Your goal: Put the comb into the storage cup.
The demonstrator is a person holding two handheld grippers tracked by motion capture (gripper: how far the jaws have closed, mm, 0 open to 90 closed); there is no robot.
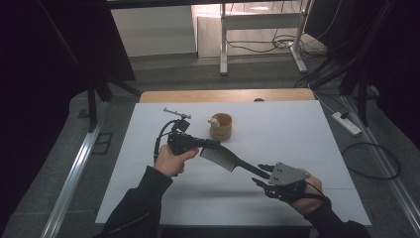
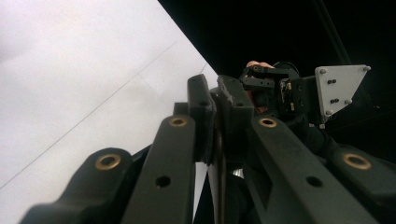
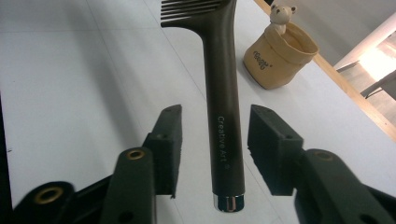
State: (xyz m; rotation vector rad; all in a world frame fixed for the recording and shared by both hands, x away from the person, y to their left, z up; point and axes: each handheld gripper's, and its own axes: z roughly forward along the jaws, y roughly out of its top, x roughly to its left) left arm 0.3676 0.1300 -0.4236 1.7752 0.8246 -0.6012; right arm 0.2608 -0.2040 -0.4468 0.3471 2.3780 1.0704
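- Left gripper clamped on comb at its toothed head, above the table.
- Right gripper open, pads clear of handle lying lengthwise between them.

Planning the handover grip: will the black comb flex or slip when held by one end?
The comb spans between the tongs unsagging, so likely stiff. Its handle looks smooth, so possibly slippery. It looks slim, so probably light.
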